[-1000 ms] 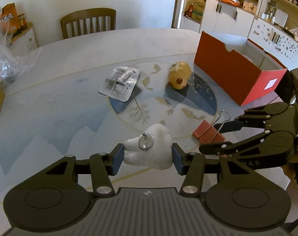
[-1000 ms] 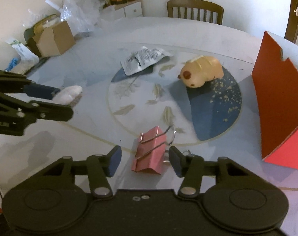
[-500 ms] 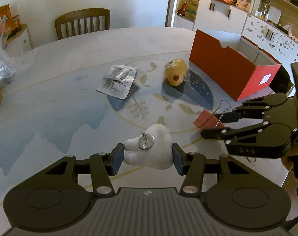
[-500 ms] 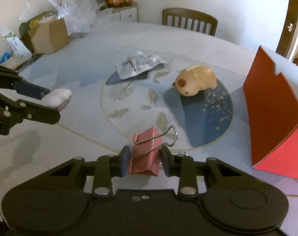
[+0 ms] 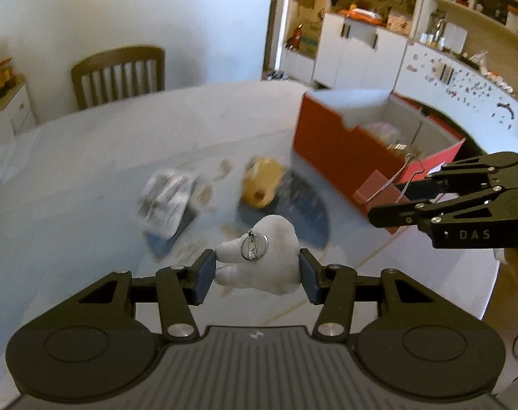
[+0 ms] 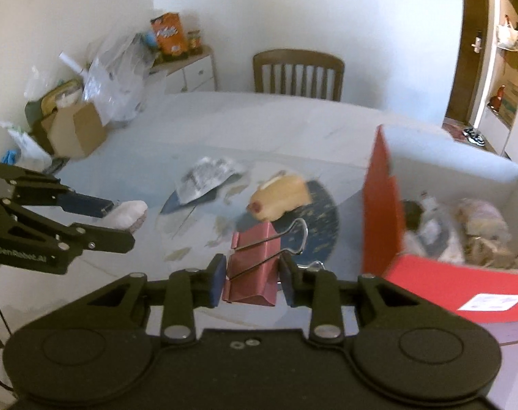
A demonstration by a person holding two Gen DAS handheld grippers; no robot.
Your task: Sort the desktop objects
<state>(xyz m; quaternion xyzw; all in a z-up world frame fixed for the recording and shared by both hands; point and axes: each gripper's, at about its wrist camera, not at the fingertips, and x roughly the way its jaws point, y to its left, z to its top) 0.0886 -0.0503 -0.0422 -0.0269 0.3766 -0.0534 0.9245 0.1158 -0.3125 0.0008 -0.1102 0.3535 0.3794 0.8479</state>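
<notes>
Claws both carry a load above the tabletop [image 5: 88,157]. Left claw [image 5: 257,271] is part-open, its pads pressed against the sides of a white plush toy [image 5: 262,256] with a metal ring pinned on. Right claw [image 6: 252,278] is narrower, clamped on a pink binder clip [image 6: 255,266] whose wire handles point forward. Ahead of the right claw and to its right stands the red box [image 6: 381,205], open-topped, with blurred items inside. Beyond both claws, on the tabletop, lie a tan squishy animal [image 6: 281,198] and a printed packet [image 6: 204,181].
</notes>
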